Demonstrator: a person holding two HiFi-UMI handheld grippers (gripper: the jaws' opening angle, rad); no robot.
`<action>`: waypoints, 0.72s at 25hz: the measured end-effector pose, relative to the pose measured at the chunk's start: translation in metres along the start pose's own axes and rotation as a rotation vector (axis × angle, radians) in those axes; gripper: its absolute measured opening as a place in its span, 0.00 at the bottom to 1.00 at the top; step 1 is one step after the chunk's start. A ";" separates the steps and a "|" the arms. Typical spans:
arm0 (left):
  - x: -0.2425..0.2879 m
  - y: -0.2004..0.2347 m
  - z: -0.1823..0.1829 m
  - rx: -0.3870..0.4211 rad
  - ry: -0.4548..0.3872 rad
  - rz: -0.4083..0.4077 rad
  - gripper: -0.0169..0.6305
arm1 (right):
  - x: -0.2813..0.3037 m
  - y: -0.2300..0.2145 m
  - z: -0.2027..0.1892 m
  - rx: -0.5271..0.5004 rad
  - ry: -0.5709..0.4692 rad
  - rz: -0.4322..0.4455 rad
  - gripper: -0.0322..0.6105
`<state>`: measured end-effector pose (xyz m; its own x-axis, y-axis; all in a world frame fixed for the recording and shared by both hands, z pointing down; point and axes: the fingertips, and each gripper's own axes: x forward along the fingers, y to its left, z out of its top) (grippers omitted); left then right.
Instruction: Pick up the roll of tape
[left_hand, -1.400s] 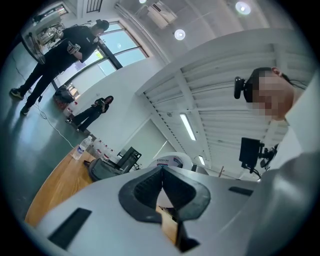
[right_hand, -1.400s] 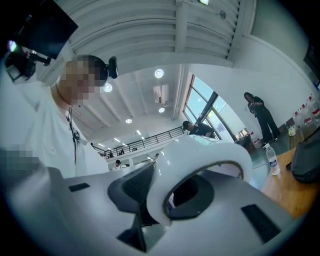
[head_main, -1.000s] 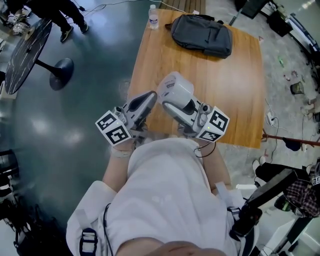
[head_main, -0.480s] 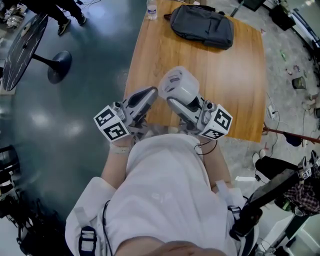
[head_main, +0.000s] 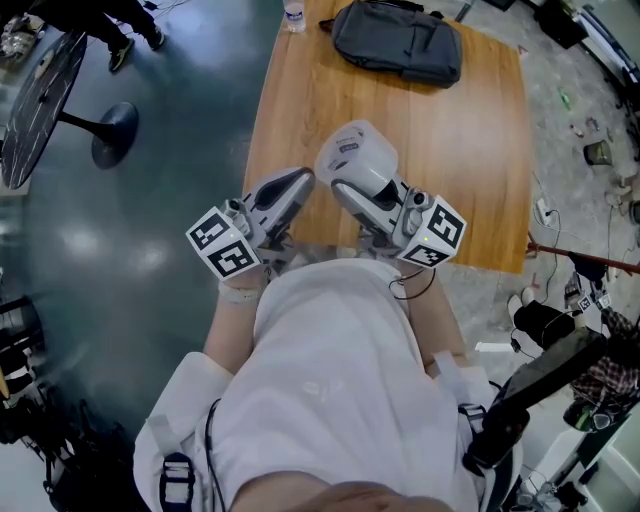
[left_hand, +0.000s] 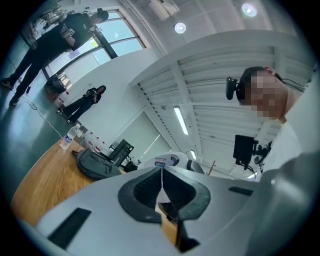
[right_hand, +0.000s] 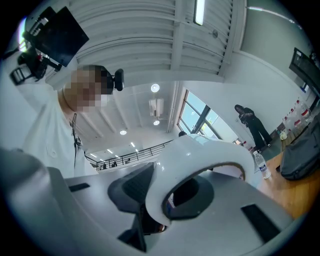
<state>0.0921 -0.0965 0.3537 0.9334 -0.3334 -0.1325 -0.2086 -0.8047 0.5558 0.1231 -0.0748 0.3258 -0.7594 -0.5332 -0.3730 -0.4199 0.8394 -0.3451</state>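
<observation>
Evidently our right gripper (head_main: 350, 195) clamps the roll of tape (head_main: 357, 158) above the near edge of the table (head_main: 480, 170), pickup looks done; left gripper (head_main: 297, 186) clenched empty, unneeded.

We wear a white short-sleeved shirt (head_main: 320, 400) and a white band (head_main: 240, 303) at the left wrist. Grey straps (head_main: 448, 392) with dark buckles lie over both shoulders, and a thin black cord (head_main: 210, 440) runs down the left side of the shirt. A small black camera (left_hand: 231, 89) is fixed to dark headgear.

The left gripper (head_main: 300, 182) and the right gripper (head_main: 352, 185) have smooth light-grey shells with dark rectangular slots. Their jaw pads (left_hand: 142, 192) are dark grey. Each gripper carries a cube (head_main: 222, 250) of black-and-white square markers at its rear. A black cable (head_main: 412, 292) loops below the right gripper.
</observation>
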 end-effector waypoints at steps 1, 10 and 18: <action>0.000 0.000 0.000 0.000 -0.001 0.003 0.04 | 0.001 0.000 0.000 0.001 0.002 0.001 0.22; 0.003 0.000 0.000 0.008 0.006 0.014 0.04 | -0.001 -0.004 -0.002 0.012 0.012 -0.003 0.22; 0.006 -0.004 0.000 0.019 0.019 0.003 0.04 | -0.002 -0.006 -0.003 0.015 0.021 -0.026 0.22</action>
<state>0.0991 -0.0952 0.3506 0.9380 -0.3269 -0.1151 -0.2170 -0.8130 0.5403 0.1257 -0.0782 0.3316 -0.7586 -0.5524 -0.3455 -0.4322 0.8234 -0.3676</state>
